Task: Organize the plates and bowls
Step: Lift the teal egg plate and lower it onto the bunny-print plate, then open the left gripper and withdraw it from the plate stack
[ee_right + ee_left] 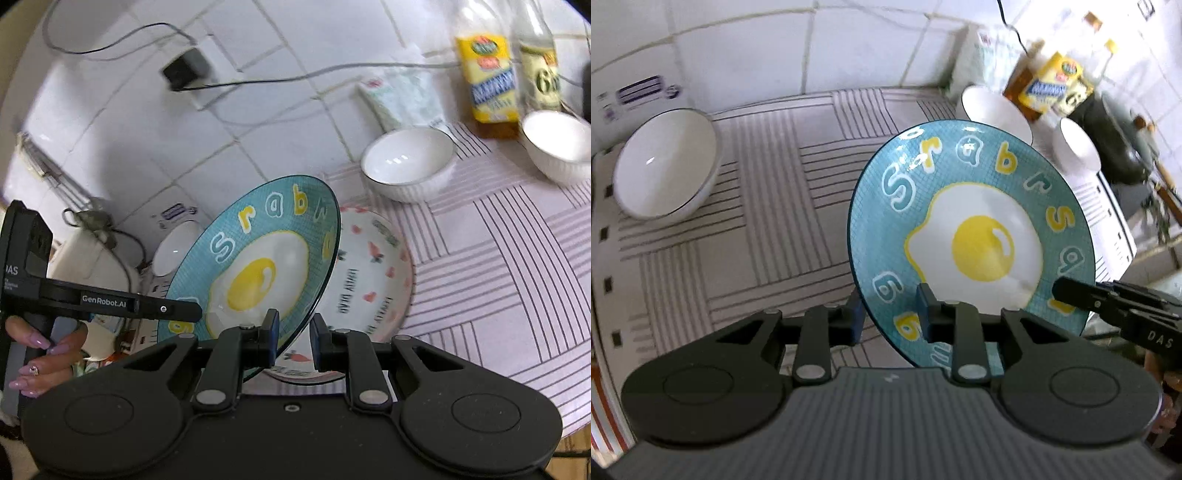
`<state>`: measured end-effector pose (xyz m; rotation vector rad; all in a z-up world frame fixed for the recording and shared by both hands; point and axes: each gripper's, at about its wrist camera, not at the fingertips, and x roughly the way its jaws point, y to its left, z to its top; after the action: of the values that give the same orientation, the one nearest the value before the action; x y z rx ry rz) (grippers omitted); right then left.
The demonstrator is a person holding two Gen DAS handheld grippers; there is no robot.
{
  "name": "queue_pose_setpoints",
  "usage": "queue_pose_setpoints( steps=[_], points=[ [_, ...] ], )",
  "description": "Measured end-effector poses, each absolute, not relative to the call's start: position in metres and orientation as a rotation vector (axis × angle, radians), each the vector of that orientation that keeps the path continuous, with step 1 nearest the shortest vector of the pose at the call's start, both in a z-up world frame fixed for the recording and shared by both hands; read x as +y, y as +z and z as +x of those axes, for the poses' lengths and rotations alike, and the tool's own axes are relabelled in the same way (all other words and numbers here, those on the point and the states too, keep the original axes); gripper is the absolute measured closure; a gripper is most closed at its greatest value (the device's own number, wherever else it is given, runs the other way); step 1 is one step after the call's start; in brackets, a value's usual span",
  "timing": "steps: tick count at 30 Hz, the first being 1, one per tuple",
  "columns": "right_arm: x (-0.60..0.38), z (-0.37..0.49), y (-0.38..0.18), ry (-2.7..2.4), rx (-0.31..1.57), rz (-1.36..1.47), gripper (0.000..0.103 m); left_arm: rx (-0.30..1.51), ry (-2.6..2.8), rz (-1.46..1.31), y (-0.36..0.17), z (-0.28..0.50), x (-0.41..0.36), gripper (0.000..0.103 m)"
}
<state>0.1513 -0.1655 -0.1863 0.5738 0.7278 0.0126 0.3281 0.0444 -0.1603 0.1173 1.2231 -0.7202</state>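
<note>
So both grippers, left (892, 314) and right (293, 334), are clamped on the tilted egg plate (975, 236) above the striped mat (768, 206).

A striped mat (498, 258) is covering the table, lying under everything there. Behind it, a white tiled wall (258, 92) is carrying a dark plug (184, 68), with a thin cable (295, 75) trailing away across the tiles. A bottle with a yellow label (487, 74) is standing at the mat's far edge, just beside a second bottle (539, 70). A pale packet (402, 96) is leaning against the wall nearby.
</note>
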Motion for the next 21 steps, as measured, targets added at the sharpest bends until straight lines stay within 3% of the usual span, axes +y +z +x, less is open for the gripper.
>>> queue_pose_setpoints(
  steps=[12, 21],
  points=[
    [-0.186, 0.17, -0.215, -0.04, 0.843, 0.641, 0.081, 1.418, -0.674, 0.145, -0.2, 0.349, 0.009, 0.076],
    [-0.177, 0.189, -0.211, -0.144, 0.976, 0.626, 0.08, 1.44, -0.644, 0.197, -0.202, 0.354, -0.004, 0.074]
  ],
)
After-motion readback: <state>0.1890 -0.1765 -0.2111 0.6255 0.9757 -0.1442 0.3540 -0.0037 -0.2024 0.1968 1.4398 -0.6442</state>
